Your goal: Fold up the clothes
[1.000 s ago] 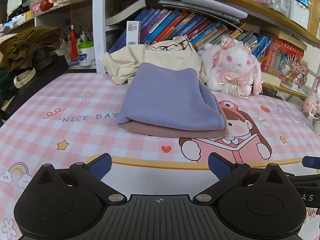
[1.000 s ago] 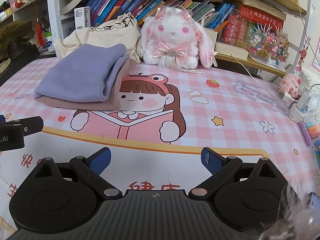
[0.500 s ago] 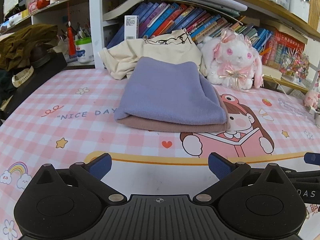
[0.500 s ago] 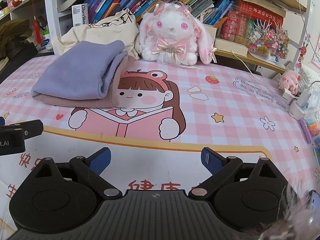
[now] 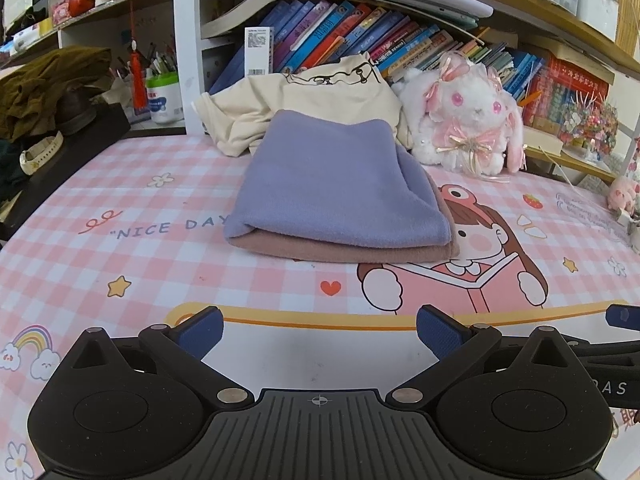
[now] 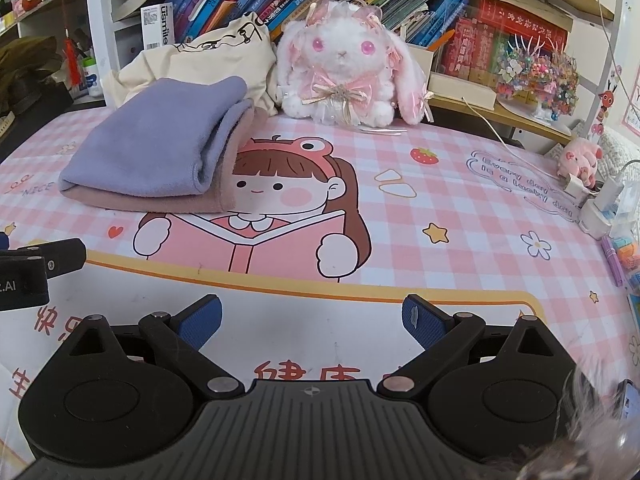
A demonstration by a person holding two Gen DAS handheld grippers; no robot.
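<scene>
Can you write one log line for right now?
left hand-held gripper: open | right hand-held gripper: open | purple cloth: folded on pink cloth

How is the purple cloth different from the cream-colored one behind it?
The purple cloth is folded flat and neat; the cream garment is bunched up in a heap. The purple cloth is plain; the cream garment has a black line drawing on it. The purple cloth lies on a folded pink cloth; the cream garment leans against the books. Both are soft fabric.

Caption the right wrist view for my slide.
Open right gripper faces folded lavender cloth stacked on pink cloth.
</scene>
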